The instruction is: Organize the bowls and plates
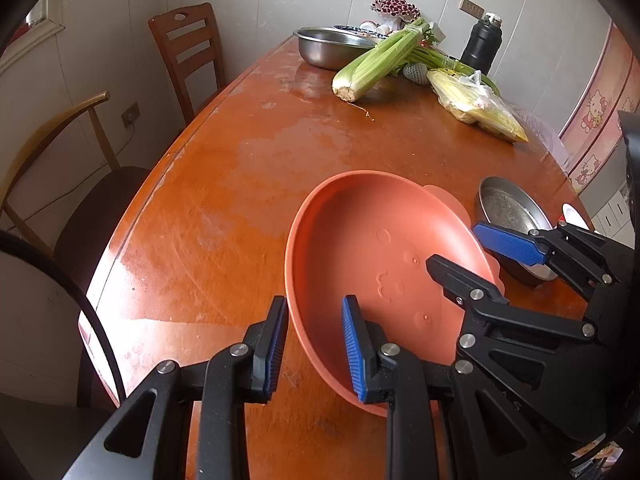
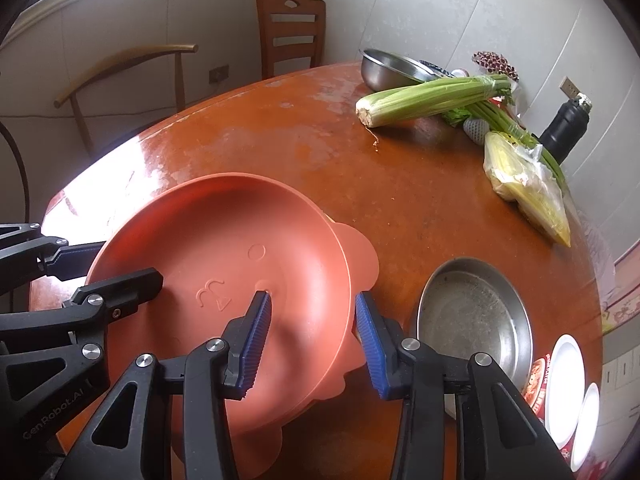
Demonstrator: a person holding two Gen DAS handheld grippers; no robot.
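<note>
Plate: the salmon-pink plastic plate with moulded ears and a face pressed into its floor (image 1: 376, 264) sits at the near end of the worn reddish wooden table (image 1: 224, 184), and both claws are on it.
Left gripper (image 1: 316, 346): spread, not clamped. Its blue pads straddle the plate's left rim, one outside, one inside the dish.
Right gripper (image 2: 314, 332): also released, straddling the opposite rim by the ear tab, one pad over the plate's floor, the other outside.
Key relation: the rim runs through each open gap, so each claw, I'd say, only has to close where it stands. The plate lies between the two, neither one nearer.
Neighbour: the shallow scuffed steel dish (image 2: 474, 316) rests just beside the plate on the right, likely the stacking partner, though that's a guess.
Hard to see: whether any pad actually touches the rim. Whether the plate lies flat or tips up on its near edge, I can't tell either.
Cut off: two white plates (image 2: 564, 388) at the right edge, only partly showing.
Far end: a steel mixing bowl (image 1: 332, 46), a celery bunch (image 1: 380, 60), bagged corn (image 1: 476, 104) and a black flask (image 1: 482, 42), well apart from the action.
</note>
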